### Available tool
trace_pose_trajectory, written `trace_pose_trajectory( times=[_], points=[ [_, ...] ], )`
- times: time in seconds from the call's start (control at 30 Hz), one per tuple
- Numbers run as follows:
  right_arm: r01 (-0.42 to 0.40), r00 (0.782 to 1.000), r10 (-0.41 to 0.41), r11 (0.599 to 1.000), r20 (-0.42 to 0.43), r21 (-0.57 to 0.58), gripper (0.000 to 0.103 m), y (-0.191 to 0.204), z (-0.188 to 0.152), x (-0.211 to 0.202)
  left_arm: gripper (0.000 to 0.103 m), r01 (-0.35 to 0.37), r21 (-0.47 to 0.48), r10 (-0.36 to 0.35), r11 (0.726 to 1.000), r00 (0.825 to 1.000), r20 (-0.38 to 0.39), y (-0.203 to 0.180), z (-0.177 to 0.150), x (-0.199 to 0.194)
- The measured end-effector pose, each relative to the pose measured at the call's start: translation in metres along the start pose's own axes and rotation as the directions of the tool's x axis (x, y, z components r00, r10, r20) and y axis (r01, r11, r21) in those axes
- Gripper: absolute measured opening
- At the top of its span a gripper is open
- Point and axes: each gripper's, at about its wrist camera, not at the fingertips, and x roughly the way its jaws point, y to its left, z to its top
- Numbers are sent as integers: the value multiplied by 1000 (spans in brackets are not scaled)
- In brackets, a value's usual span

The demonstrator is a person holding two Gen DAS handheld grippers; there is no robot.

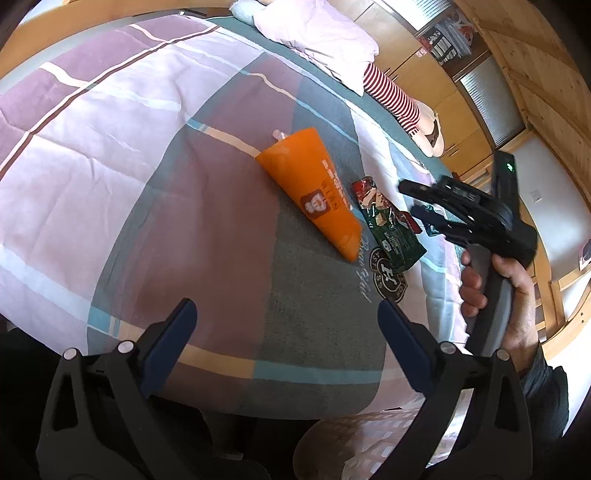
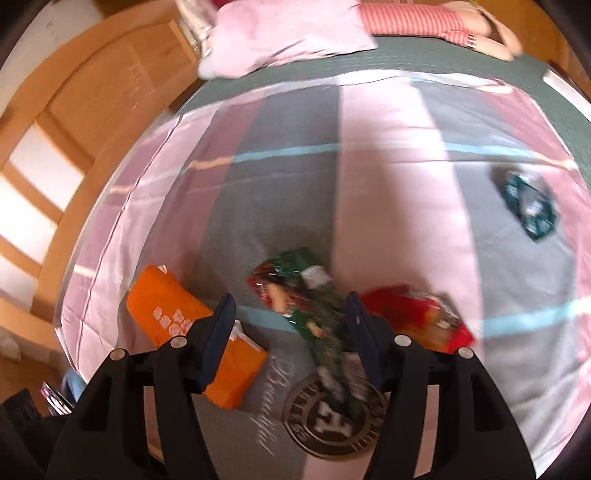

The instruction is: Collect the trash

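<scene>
An orange bag (image 1: 314, 192) lies flat on the bed, and also shows in the right wrist view (image 2: 195, 332). A green and red snack wrapper (image 1: 388, 225) lies just right of it, and in the right wrist view (image 2: 306, 302) it sits between my right gripper's fingers. A red and yellow wrapper (image 2: 424, 317) lies right of that. A teal wrapper (image 2: 528, 203) lies farther off at the right. My left gripper (image 1: 288, 325) is open and empty above the bed's near edge. My right gripper (image 2: 291, 321) is open and hovers over the green wrapper; it also shows in the left wrist view (image 1: 410, 199).
The bed is covered by a pink, purple and grey patchwork quilt (image 1: 147, 166). A pink pillow (image 1: 317, 33) and a red-striped soft toy (image 1: 395, 96) lie at the head. Wooden cupboards (image 1: 443, 85) and a wooden bed frame (image 2: 74, 122) stand around the bed.
</scene>
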Motion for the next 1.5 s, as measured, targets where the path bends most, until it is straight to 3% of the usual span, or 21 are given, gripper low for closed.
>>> trace_pose_trajectory(
  times=[0.13, 0.23, 0.33, 0.47, 0.63, 0.7, 0.8, 0.87, 0.97, 1.0, 1.1, 1.2, 1.27, 1.43, 1.5],
  points=[
    [107, 990, -109, 994, -88, -27, 61, 9, 4, 46, 98, 11, -14, -11, 1000, 1000, 7, 2, 0, -2],
    [157, 983, -158, 987, -88, -23, 63, 14, 1, 58, 98, 6, -23, -6, 1000, 1000, 12, 4, 1, -3],
    [75, 990, -78, 997, -117, -28, 57, 28, -4, 57, 98, 9, -38, -8, 999, 1000, 14, 8, 0, -3],
    [56, 985, -69, 995, -160, -85, 47, 50, -16, 56, 98, 23, -70, -22, 997, 1000, 13, 13, 0, -4],
    [-43, 976, 20, 994, -216, -98, 33, 70, -36, 49, 98, 20, -73, -19, 997, 1000, 21, 13, 0, -4],
    [-63, 971, 32, 990, -238, -124, 33, 78, -44, 47, 98, 23, -82, -21, 996, 999, 25, 15, 1, -5],
    [-4, 974, -44, 977, -223, -214, 33, 82, -51, 47, 98, 29, -101, -26, 994, 999, 26, 18, 1, -6],
    [-11, 974, -37, 978, -225, -209, 32, 76, -51, 45, 98, 30, -108, -27, 994, 999, 28, 19, 2, -6],
    [28, 979, -71, 976, -192, -214, 20, 73, -47, 38, 98, 27, -113, -24, 993, 999, 31, 19, 2, -7],
    [36, 981, -75, 976, -180, -213, 11, 71, -46, 34, 98, 26, -114, -22, 993, 999, 31, 20, 2, -6],
    [47, 990, -69, 985, -125, -167, 11, 60, -39, 13, 98, 11, -115, -7, 993, 999, 32, 20, 3, -6],
    [55, 996, -64, 990, -66, -127, 11, 49, -33, -11, 98, -45, -126, 49, 991, 998, 31, 19, 7, -2],
    [57, 998, -61, 993, -36, -108, 11, 41, -33, -29, 98, -118, -124, 124, 985, 991, 41, 14, 16, 4],
    [61, 998, -60, 994, 6, -93, 11, 29, -56, -70, 99, -173, 20, 170, 985, 979, 109, -9, 40, 36],
    [72, 997, -71, 993, 13, -96, 11, 22, -69, -84, 99, -191, 63, 186, 980, 980, 77, -14, 46, 56]
  ],
)
